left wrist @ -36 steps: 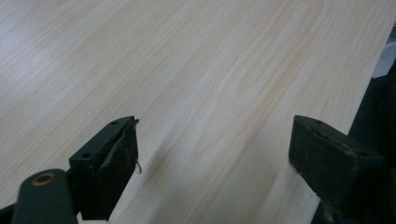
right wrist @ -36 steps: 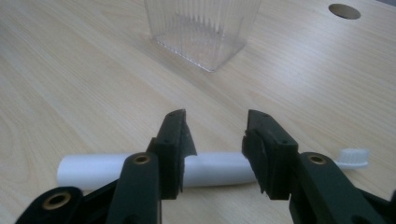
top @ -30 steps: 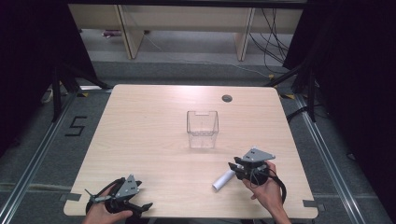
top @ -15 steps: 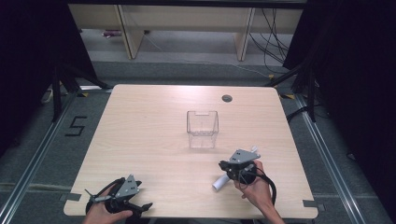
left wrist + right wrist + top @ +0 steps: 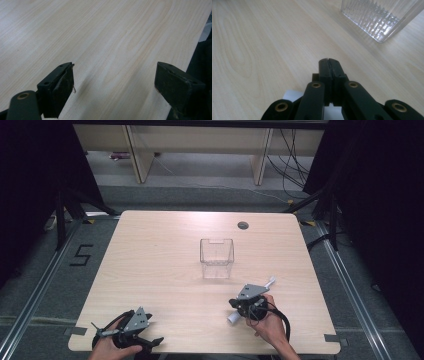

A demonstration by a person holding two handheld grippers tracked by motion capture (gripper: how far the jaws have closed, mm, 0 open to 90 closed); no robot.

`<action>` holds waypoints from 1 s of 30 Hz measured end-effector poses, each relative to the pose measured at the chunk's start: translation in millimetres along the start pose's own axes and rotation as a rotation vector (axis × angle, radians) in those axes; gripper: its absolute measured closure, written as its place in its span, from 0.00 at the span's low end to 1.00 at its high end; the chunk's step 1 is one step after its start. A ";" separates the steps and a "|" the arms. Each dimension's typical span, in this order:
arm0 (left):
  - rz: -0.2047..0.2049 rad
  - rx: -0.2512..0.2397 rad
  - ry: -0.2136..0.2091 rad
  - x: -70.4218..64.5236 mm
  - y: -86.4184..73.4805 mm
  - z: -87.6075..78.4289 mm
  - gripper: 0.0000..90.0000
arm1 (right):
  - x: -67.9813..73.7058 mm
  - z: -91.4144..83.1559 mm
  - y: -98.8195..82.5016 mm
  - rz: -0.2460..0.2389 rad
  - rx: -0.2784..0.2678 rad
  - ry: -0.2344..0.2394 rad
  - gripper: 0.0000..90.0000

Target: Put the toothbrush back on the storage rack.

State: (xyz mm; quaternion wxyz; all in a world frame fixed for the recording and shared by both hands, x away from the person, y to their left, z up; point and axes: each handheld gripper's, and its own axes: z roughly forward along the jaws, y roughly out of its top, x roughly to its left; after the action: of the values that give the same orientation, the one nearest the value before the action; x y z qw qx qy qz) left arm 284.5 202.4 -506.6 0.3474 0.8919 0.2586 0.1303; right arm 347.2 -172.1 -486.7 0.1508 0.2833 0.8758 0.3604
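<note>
A clear ribbed plastic box (image 5: 217, 258) stands upright near the middle of the wooden table (image 5: 160, 265). A small white cylinder (image 5: 233, 318) lies on the table at the front right, partly hidden under my right gripper (image 5: 239, 304). In the right gripper view that gripper (image 5: 329, 62) is shut, its jaws pressed together with nothing between them; the white cylinder (image 5: 292, 95) peeks out below them and the box (image 5: 377, 17) stands ahead to the right. My left gripper (image 5: 150, 340) rests at the front left edge. Its jaws stand wide apart over bare wood (image 5: 113, 75).
A round cable hole (image 5: 243, 225) sits at the table's far right. Black curtains flank the table, and shelving and cables lie on the floor beyond it. The table's edge runs close beside the left gripper's right jaw.
My right gripper has moved left and forward, from beside the white cylinder to over it. The left gripper has stayed put.
</note>
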 end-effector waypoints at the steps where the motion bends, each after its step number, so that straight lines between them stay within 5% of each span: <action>1: -0.006 -0.004 -0.001 -0.4 -0.4 0.3 0.17 | 0.7 -0.4 -0.1 0.002 0.018 0.013 1.00; 17: -0.004 -0.009 -0.003 -0.4 0.1 -0.5 0.17 | 8.2 2.8 -3.7 -0.005 0.077 0.070 1.00; 19: -0.005 -0.008 -0.003 -0.2 -0.1 -0.6 0.17 | 7.7 3.5 -5.5 -0.027 0.050 0.068 1.00; 21: -0.010 -0.010 -0.006 -0.1 -0.5 -0.1 0.17 | 9.8 1.7 -7.1 0.009 0.072 0.071 1.00; 26: 0.000 -0.008 -0.003 -0.2 0.5 -0.5 0.17 | 7.2 0.4 -11.4 -0.030 0.068 0.081 1.00; 30: -0.004 -0.006 -0.003 -0.2 0.0 -0.1 0.17 | 8.6 -5.4 -16.1 -0.001 0.089 0.085 1.00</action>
State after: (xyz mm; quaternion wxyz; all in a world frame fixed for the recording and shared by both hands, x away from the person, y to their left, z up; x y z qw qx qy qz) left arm 284.3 202.3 -506.5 0.3509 0.8904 0.2595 0.1289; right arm 331.6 -179.1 -495.0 0.1008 0.2737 0.8967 0.3329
